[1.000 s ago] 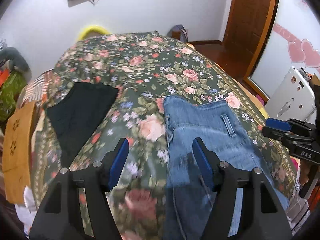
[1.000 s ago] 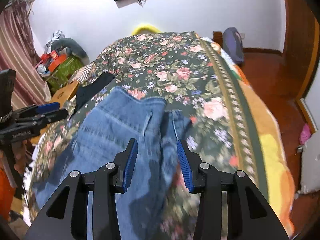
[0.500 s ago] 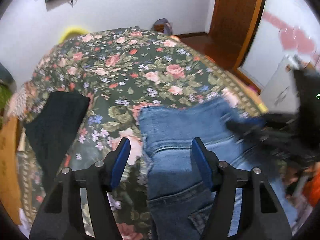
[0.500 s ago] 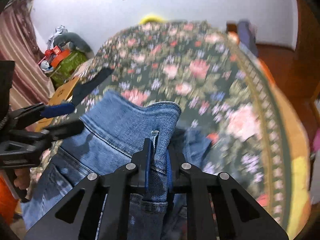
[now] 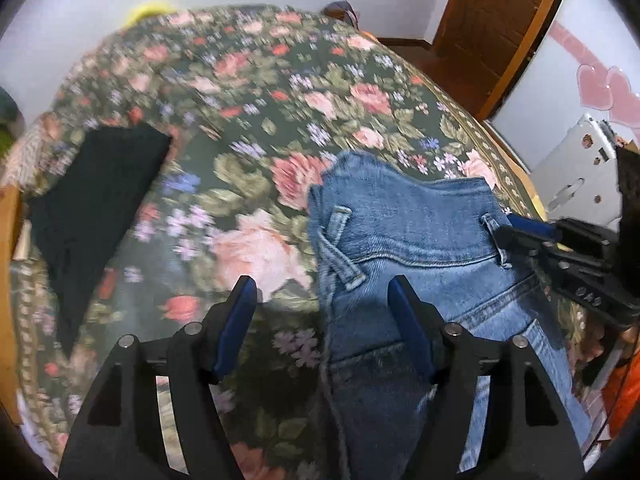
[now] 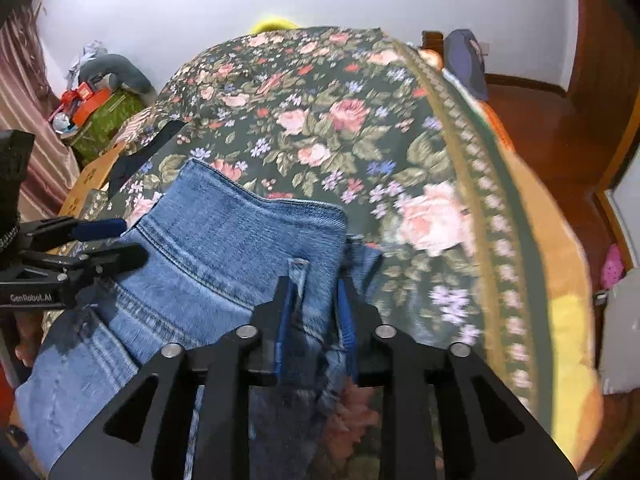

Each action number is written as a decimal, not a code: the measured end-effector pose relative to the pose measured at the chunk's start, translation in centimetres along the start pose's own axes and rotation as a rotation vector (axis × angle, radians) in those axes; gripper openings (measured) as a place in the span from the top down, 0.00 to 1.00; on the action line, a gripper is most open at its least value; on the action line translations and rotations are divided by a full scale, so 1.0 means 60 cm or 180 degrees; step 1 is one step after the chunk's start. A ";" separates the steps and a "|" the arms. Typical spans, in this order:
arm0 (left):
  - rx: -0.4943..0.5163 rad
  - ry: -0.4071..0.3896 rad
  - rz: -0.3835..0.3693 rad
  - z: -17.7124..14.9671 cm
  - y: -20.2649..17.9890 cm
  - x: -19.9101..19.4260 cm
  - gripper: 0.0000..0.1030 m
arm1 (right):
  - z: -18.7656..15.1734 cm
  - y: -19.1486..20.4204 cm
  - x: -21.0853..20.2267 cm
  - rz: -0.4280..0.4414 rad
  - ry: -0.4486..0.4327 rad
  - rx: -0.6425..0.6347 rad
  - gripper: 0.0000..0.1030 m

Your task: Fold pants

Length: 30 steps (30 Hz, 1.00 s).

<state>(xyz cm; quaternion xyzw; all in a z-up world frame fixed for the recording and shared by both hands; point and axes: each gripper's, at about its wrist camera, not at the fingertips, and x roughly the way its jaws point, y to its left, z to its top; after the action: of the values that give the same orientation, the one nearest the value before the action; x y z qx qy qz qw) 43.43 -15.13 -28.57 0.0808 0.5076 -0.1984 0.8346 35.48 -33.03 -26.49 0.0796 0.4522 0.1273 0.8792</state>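
Observation:
Blue jeans lie waist-up on the floral bedspread; they also show in the right wrist view. My left gripper is open and straddles the jeans' left waistband edge near a belt loop. My right gripper is shut on the jeans' right waistband edge by a belt loop. The right gripper shows at the right of the left wrist view, and the left gripper at the left of the right wrist view.
A folded black garment lies on the bed's left side. A cardboard box and clutter stand left of the bed. A wooden door and wood floor are to the right.
My right gripper closed on the jeans' waistband and still holds it. My left gripper stayed open and shifted over the left waistband edge. The waistband has been pulled flatter.

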 end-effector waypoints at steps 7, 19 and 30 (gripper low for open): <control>0.0103 -0.0348 0.0118 -0.011 -0.011 -0.111 0.33 | -0.009 0.016 -0.093 0.0000 -0.0184 -0.0144 0.66; 0.0177 0.0102 0.0034 -0.096 -0.026 -0.098 0.12 | -0.098 0.038 -0.111 0.0157 -0.0076 0.0106 0.28; -0.0074 0.0470 -0.0350 -0.084 0.000 -0.029 0.07 | -0.131 -0.017 -0.014 0.0763 0.0388 0.0689 0.18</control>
<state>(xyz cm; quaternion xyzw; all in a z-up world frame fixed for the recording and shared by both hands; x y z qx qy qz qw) 38.63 -13.00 -29.44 0.0574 0.5736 -0.2316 0.7836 28.71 -34.05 -30.64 0.2193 0.5030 0.1863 0.8149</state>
